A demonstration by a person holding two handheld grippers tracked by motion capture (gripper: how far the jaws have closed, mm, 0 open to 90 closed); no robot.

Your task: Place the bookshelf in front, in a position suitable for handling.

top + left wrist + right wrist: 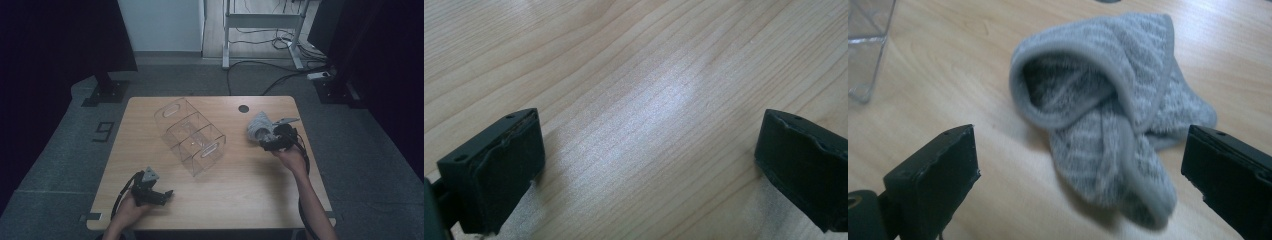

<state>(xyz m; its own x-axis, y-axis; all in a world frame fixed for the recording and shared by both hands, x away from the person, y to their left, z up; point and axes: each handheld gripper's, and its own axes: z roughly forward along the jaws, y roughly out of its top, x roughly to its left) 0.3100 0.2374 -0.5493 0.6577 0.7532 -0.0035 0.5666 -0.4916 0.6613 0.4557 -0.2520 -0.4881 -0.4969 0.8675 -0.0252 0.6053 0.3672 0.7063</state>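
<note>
Grey sock (1108, 115) between wide-open fingers (935, 175)

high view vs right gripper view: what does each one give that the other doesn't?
High view alone: the left gripper open over bare wood near the table's front edge, the full clear divided bin mid-table, and the round hole in the tabletop.

Right gripper view alone: the grey sock's knit stripes, its open cuff and folded shape.

Both: the sock lying on the table just ahead of the open right gripper, not yet gripped, with the bin off to its left.
</note>
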